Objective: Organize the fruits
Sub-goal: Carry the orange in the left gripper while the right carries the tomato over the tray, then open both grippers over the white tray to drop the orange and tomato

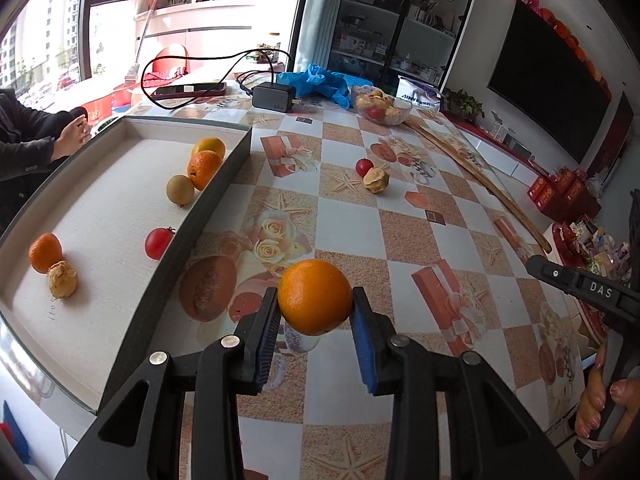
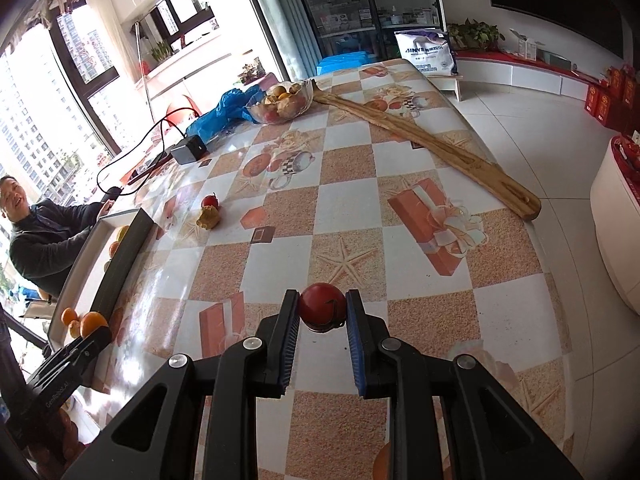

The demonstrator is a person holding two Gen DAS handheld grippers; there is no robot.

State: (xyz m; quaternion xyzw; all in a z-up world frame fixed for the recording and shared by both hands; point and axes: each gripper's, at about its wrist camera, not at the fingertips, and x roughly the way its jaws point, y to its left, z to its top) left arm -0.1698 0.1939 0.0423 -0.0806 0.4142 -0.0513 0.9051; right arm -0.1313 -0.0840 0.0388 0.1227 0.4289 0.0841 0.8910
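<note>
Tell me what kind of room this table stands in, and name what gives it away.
Most likely a living or dining room in a flat. A wall television, a glass-fronted cabinet of household goods and a table under a printed cloth point to a home; tower blocks fill the window.

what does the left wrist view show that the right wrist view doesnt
Only the left wrist view: the tray floor with its red tomato, and the left gripper shut on an orange.
Only the right wrist view: the right gripper shut on a red tomato.
Both: the glass fruit bowl, the long wooden board, and a loose tomato on the tablecloth.
</note>
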